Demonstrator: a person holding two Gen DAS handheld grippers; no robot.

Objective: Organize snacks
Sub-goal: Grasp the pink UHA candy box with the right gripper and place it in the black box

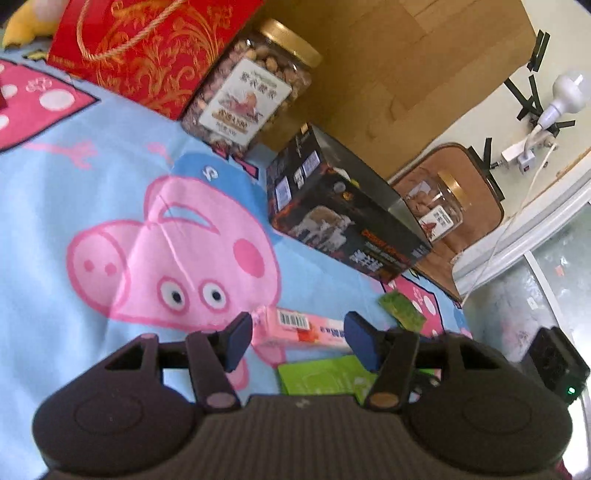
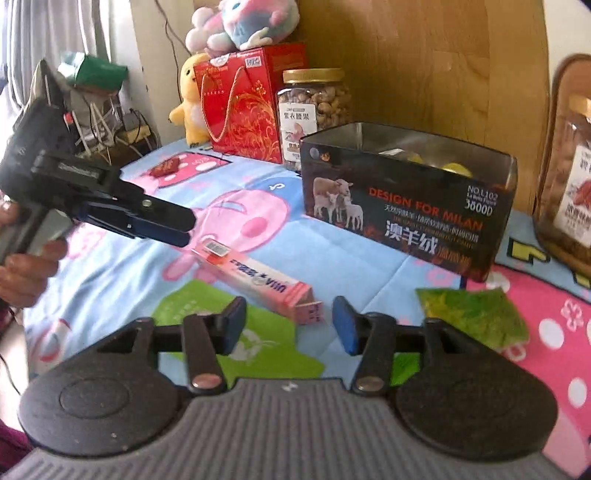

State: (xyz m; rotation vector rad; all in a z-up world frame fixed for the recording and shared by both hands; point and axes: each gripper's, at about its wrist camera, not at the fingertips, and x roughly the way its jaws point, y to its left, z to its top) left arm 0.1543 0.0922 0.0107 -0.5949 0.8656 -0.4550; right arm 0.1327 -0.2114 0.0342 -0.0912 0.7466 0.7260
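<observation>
A long pink snack box [image 1: 306, 328] [image 2: 258, 280] lies on the cartoon-print cloth. My left gripper [image 1: 297, 341] is open and hovers just above it, fingers on either side of its length; it also shows in the right wrist view [image 2: 181, 229], by the box's far end. My right gripper [image 2: 290, 325] is open and empty, at the box's near end. A green flat packet [image 1: 325, 376] [image 2: 240, 339] lies under both grippers. A small green leafy packet [image 1: 400, 308] [image 2: 476, 314] lies to the right. An open dark box [image 2: 406, 206] [image 1: 343, 214] stands behind, with yellow items inside.
A nut jar [image 1: 251, 96] [image 2: 314, 110] and a red gift box [image 1: 147, 48] [image 2: 247, 103] stand at the back by a wooden board. A second jar [image 1: 439, 205] [image 2: 569, 177] stands at the right. Plush toys [image 2: 243, 22] sit at the back left.
</observation>
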